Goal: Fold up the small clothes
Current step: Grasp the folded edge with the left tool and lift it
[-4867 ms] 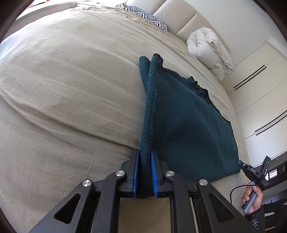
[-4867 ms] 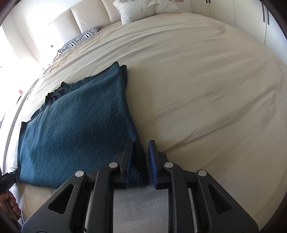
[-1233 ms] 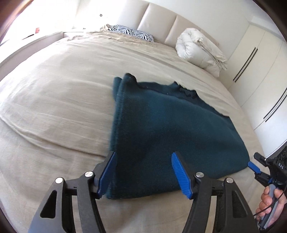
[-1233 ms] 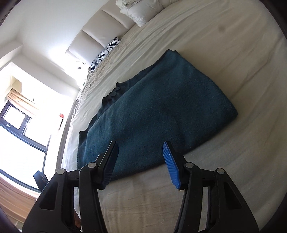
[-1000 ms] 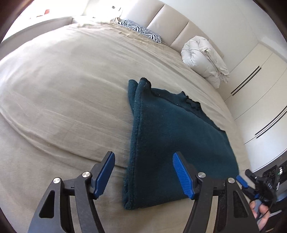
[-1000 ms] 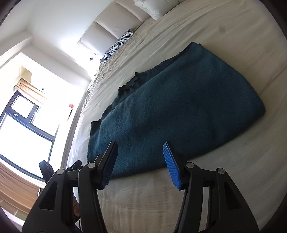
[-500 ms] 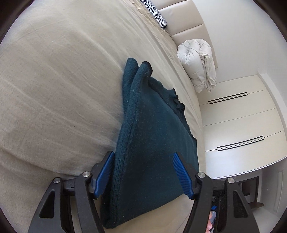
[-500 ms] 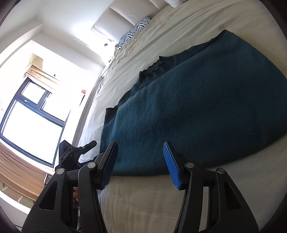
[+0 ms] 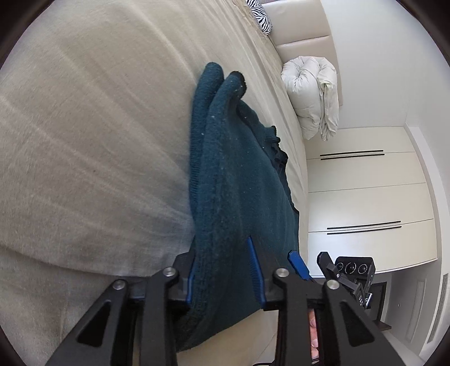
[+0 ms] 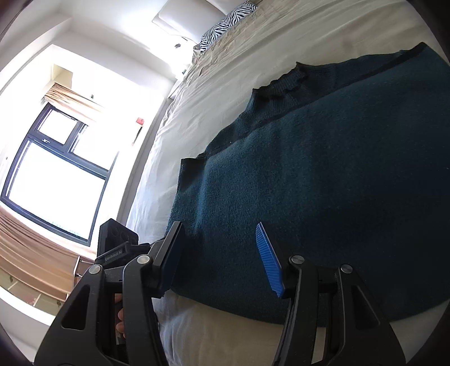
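Note:
A dark teal knitted sweater point(image 9: 239, 183) lies folded on the beige bed point(image 9: 84, 140). My left gripper point(image 9: 222, 247) is at the sweater's near folded edge and its jaws are closing. The thick fold fills the gap and touches both blue pads. In the right wrist view the sweater point(image 10: 323, 183) spreads flat, collar towards the headboard. Low over its near corner hovers my right gripper point(image 10: 218, 228), open, its pads apart from the cloth. The right gripper's blue tip point(image 9: 298, 264) shows beside the left one.
A rolled white duvet point(image 9: 312, 93) and a zebra pillow point(image 10: 225, 25) lie at the head of the bed. White wardrobe doors point(image 9: 365, 197) stand beyond the bed's far side. A bright window point(image 10: 56, 183) is on the other side. A hand's fingers point(image 10: 121, 318) hold the left gripper's handle.
The left gripper rolled, sank onto the sweater's folded edge and narrowed its jaws around it. The right gripper slid along the near edge towards the sweater's corner, staying open.

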The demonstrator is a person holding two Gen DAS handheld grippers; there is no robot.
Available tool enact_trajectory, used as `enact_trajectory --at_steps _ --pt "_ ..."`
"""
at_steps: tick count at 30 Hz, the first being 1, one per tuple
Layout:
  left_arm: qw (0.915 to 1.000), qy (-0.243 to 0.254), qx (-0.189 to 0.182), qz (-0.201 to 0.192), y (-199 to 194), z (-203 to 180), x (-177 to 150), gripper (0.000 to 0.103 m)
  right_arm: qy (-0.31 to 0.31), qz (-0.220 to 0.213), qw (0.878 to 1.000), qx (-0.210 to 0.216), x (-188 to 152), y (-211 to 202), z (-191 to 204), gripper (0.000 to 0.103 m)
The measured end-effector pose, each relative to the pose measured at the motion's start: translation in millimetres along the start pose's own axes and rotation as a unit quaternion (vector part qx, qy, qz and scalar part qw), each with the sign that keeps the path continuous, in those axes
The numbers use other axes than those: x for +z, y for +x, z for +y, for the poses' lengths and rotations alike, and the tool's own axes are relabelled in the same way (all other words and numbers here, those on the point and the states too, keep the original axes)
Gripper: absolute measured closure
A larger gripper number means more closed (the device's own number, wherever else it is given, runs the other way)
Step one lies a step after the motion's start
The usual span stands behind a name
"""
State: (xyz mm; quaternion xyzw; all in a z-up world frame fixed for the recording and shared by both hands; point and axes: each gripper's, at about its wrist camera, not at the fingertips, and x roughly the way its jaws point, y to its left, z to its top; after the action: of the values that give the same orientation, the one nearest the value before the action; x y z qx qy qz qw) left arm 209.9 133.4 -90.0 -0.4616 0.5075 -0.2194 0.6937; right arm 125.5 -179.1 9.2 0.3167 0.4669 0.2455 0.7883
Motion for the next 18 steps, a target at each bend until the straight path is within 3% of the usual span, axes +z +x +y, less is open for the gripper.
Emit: enact_trajectory --at_steps 2,11,18 --pt "1.0000 -0.003 0.001 -0.004 -2 3 0 0.084 -0.006 0.009 1.000 0.004 5 14 7 0.052" --pt "0.9996 -0.014 -0.017 -0.015 -9 15 -3 0.087 0.009 0.063 0.998 0.002 16 77 5 0.052" --pt "0.9992 -0.019 -0.027 -0.022 -19 13 -5 0.087 0.015 0.050 0.998 0.021 15 81 -6 0.052"
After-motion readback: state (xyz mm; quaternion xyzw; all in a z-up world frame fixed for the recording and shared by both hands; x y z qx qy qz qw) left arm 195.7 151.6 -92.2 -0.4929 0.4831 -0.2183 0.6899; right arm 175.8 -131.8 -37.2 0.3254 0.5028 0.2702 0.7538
